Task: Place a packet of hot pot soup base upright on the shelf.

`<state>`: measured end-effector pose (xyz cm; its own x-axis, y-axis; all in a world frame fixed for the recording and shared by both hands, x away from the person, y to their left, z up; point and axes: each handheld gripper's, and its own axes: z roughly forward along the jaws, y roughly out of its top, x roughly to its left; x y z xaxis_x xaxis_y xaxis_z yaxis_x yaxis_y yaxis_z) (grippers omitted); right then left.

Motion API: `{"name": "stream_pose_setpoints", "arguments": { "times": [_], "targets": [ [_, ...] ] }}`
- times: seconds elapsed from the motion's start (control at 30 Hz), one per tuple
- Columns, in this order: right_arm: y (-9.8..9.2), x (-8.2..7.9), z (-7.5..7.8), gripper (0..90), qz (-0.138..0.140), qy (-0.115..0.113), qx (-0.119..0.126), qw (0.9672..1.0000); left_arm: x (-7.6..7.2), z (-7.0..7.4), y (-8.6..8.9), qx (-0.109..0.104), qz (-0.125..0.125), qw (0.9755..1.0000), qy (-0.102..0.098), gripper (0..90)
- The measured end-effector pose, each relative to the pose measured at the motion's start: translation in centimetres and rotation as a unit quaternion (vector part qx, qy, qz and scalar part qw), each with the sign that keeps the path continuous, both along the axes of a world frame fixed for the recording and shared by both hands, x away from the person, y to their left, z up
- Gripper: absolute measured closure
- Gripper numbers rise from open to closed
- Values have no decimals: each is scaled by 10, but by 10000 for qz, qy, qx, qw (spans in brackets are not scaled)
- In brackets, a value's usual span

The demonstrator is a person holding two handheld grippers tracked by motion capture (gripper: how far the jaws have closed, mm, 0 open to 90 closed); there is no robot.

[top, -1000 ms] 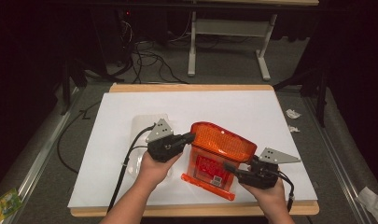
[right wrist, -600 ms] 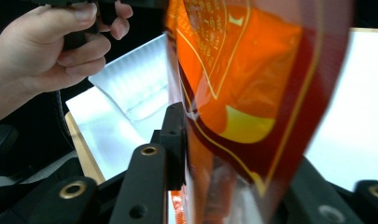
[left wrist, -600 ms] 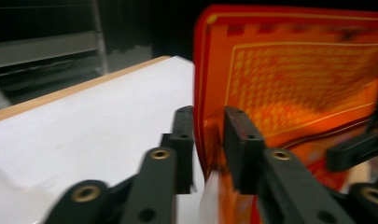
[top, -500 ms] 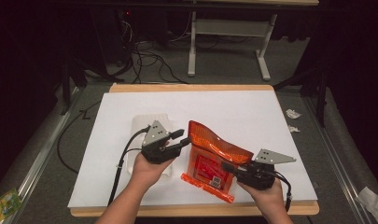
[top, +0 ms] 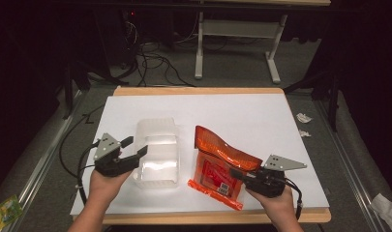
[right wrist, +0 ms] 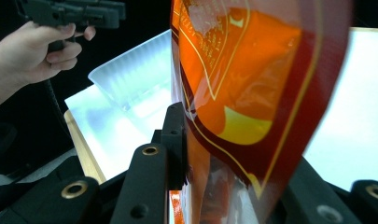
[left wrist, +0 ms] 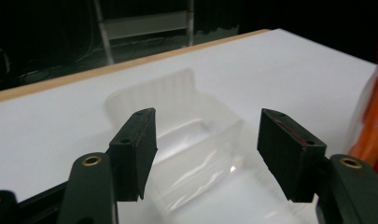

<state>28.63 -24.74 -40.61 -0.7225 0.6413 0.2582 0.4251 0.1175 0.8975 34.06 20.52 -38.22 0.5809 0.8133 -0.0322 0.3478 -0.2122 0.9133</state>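
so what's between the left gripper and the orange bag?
The clear plastic tray lies between the left gripper and the orange bag, as the high view shows. The left gripper view has the tray just ahead of its open fingers.

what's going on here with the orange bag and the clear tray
A person works at a white table with a gripper in each hand. The right gripper is shut on the orange bag, holding it at its right edge. The left gripper is open, its fingers just opened, empty, at the left side of the clear tray beside the bag.
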Motion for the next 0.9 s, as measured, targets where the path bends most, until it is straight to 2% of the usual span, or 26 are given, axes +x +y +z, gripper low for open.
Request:
{"name": "stream_pose_setpoints", "arguments": {
  "times": [0.07,0.17,0.27,0.33,0.47,0.5,0.7,0.9],
  "targets": [
    [0,0,0,717,5,8,0,10000,-3,-7,13,112,141,9998,42,373],
    [-1,1,0,718,26,1,-2,10000,-7,-22,26,388,412,9984,76,372],
    [-1,1,0,718,42,14,2,10000,-12,-38,36,407,583,9974,91,363],
    [-1,0,0,719,39,12,-13,10000,-12,-44,44,312,626,9974,191,362],
    [1,0,2,721,59,31,-80,9999,-13,-51,49,611,590,9962,199,339],
    [2,-1,2,721,60,21,-98,9999,-12,-52,50,623,573,9961,233,334],
    [9,-5,10,724,2,-59,-110,9999,-8,-57,56,389,563,9970,374,309],
    [10,-9,18,726,-191,-179,-21,9997,-5,-61,59,334,560,9969,443,308]
  ]
}}
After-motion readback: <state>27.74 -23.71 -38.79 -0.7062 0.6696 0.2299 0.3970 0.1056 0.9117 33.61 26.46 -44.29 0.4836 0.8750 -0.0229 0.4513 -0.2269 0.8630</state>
